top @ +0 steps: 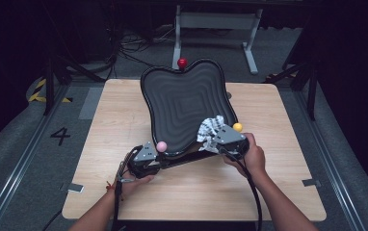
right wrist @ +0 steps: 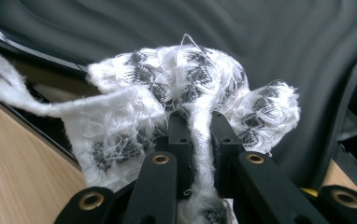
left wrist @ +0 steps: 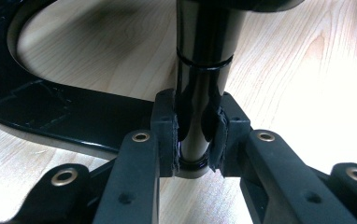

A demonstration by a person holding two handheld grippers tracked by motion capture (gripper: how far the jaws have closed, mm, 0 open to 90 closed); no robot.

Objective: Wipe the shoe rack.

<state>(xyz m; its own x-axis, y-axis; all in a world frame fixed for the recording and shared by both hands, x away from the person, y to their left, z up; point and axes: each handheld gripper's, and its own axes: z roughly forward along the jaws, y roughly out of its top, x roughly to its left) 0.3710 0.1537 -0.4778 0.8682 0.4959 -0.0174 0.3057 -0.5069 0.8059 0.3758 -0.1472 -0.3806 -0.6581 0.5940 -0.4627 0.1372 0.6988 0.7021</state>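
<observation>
- Left tongs point(left wrist: 193, 140) clamp the black stand post point(left wrist: 200, 84), propping the tray point(top: 182, 96) tilted on the bench point(top: 124, 192)
- Right tongs point(right wrist: 200, 140) pinch the white cloth point(right wrist: 186, 84), pressed to the tray's near-right edge; unwiped face runs up-left

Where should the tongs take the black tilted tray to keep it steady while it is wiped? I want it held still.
Grip the black post under the tray, coming in level from the near-left side. It is a round, narrow stem that fits between the pads, while the tray's rim is broad and curved. The left tongs already clamp it there; the right tongs hold the white cloth against the tray.
</observation>
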